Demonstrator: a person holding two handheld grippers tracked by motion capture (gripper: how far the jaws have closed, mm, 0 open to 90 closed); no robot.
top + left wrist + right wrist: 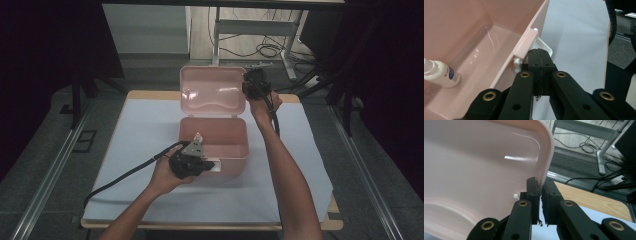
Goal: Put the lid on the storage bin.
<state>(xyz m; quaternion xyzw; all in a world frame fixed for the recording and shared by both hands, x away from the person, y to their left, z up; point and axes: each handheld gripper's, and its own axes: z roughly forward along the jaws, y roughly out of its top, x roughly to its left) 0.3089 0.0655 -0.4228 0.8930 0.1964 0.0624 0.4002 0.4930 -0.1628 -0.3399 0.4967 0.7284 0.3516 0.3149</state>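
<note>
Where lid hides: bottle (441, 74) inside.

The open pink box (214, 137) has free room inside, apparently apart from one small bottle (441, 74).

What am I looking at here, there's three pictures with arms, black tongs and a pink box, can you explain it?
No robot here: a person holds a hand-held gripper in each hand, black two-jawed tongs with trailing cables. The high view looks down on a table covered by a white sheet. On it sits an open pink box, its lid raised. The other two pictures come from cameras riding on the grippers. The left hand-held gripper is shut at the white latch on the box's front wall; whether it pinches the latch is unclear. A small white bottle lies inside the box. The right hand-held gripper is clamped on the lid's edge.
</note>
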